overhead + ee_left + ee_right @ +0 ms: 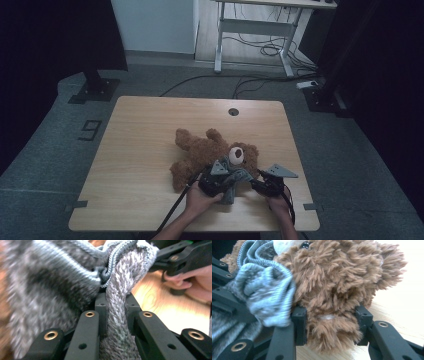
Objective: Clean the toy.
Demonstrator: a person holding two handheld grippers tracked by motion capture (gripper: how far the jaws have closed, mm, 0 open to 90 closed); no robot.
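A brown teddy bear lies on its back on the wooden table, head toward the near right. A grey knitted garment is bunched against its head. My left gripper is shut on a fold of that knit, which stands pinched between its jaws. My right gripper sits at the bear's head, and its jaws are shut on the brown fur. The knit hangs over the bear's face on the left of the right gripper view.
The near table edge is just below both hands. A round cable hole sits at the far edge. Beyond the table stand a white desk frame with loose cables on the floor and black stand bases at both sides.
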